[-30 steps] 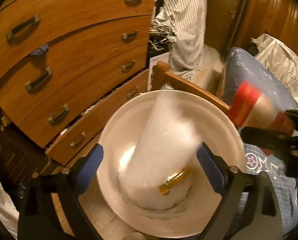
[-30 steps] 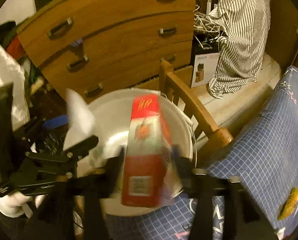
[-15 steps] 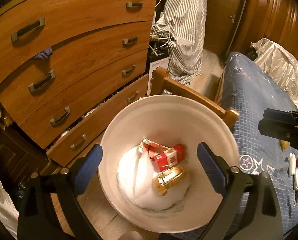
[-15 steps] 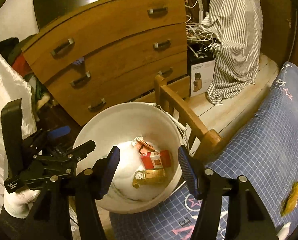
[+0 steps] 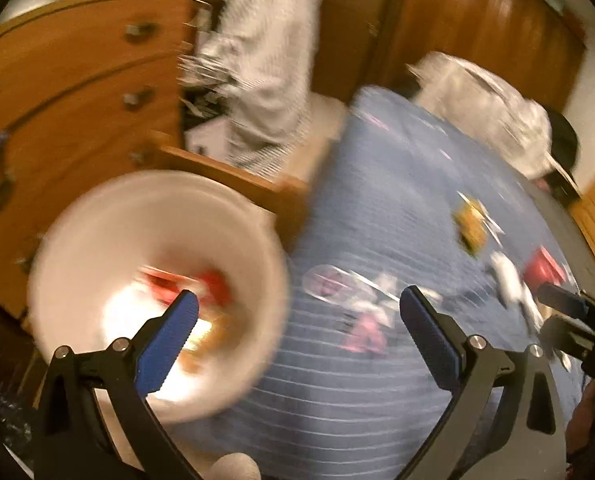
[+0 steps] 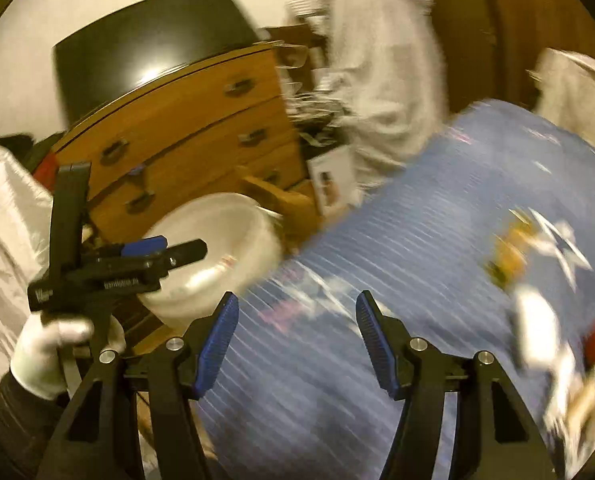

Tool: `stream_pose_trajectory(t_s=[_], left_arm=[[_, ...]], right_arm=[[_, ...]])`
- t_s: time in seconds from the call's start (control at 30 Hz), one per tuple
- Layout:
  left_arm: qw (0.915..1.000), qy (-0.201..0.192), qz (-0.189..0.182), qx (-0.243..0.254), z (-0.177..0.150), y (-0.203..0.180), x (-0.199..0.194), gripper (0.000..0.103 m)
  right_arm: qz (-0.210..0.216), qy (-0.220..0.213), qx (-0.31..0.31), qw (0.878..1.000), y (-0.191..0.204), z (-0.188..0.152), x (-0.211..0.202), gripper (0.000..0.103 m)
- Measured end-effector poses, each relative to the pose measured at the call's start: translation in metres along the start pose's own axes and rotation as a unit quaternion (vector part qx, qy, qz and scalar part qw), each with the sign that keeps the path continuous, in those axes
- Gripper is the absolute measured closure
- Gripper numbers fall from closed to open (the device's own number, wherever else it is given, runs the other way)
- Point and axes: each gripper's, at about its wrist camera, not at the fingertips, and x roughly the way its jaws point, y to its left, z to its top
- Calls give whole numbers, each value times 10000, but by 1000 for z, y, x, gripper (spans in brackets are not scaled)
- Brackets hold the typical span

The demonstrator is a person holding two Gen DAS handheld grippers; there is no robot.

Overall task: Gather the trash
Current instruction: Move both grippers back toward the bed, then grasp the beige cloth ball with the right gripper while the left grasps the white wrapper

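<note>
Both views have swung off the bucket toward the bed [image 5: 377,208]. Bucket [image 5: 97,216], earlier centred, now at 8 o'clock, carton and wrappers inside. Remaining trash [image 5: 509,280] on bed at 3 o'clock. Left gripper [image 5: 297,312] fingers widening, empty; right gripper [image 6: 297,320] half-spread, empty.
</note>
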Motion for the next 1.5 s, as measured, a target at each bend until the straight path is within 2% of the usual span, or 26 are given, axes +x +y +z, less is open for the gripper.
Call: stream_pose_trajectory(t_s=[0.17,0.27,0.37,0.5,0.6,0.67,0.77,0.8,0.83,0.9,1.0,1.13,1.2,1.3,1.33,1.47,1.5], left_arm=[[9959,498,-515,545,-26,-79,40,6],[9900,719,-805,907,-43,-125,55,6],[9826,904,-1099,1195,-62,-173,66,6],[9740,1072,-1357,1463,-84,-219,74,6],[9709,1160,-1420,1543,-95,-237,77,6],[9706,1216,-1436,1500,-98,-242,79,6],[9720,1233,-1383,1443,-97,-242,81,6],[9729,1228,-1346,1424,-96,-242,81,6],[9734,1223,-1326,1412,-95,-243,82,6],[9746,1200,-1286,1390,-92,-241,80,6],[9744,1128,-1265,1477,-88,-242,77,6],[9689,1028,-1405,1762,-87,-252,71,6],[9614,968,-1506,2090,-89,-266,70,6],[9407,842,-1727,2794,-91,-300,68,6],[9316,788,-1784,3068,-89,-312,68,6],[9062,564,-1889,3742,-73,-352,74,6],[9027,557,-1919,3812,-70,-358,75,6]], right_arm=[[-720,-237,572,9955,-85,-70,-75,41],[-1200,-420,899,9878,-139,-106,-124,41],[-1554,-537,1247,9785,-189,-134,-156,41],[-1812,-502,1703,9673,-249,-157,-162,46],[-1549,-231,2064,9658,-283,-171,-143,46],[-1319,-8,2184,9669,-294,-176,-124,46],[-1191,106,1900,9745,-278,-174,-99,48],[-1011,97,1767,9790,-267,-170,-94,61],[-801,87,1588,9840,-254,-167,-90,68],[-584,159,1243,9904,-231,-165,-86,70],[-667,231,1351,9883,-230,-179,-97,72],[-1146,161,1553,9811,-243,-206,-133,72],[-1452,172,1532,9773,-249,-214,-147,72],[-1732,221,1499,9732,-254,-216,-159,72],[-1762,264,1501,9725,-255,-217,-160,71],[-1719,363,1452,9737,-260,-216,-159,67],[-1669,399,1438,9746,-262,-215,-157,60]])
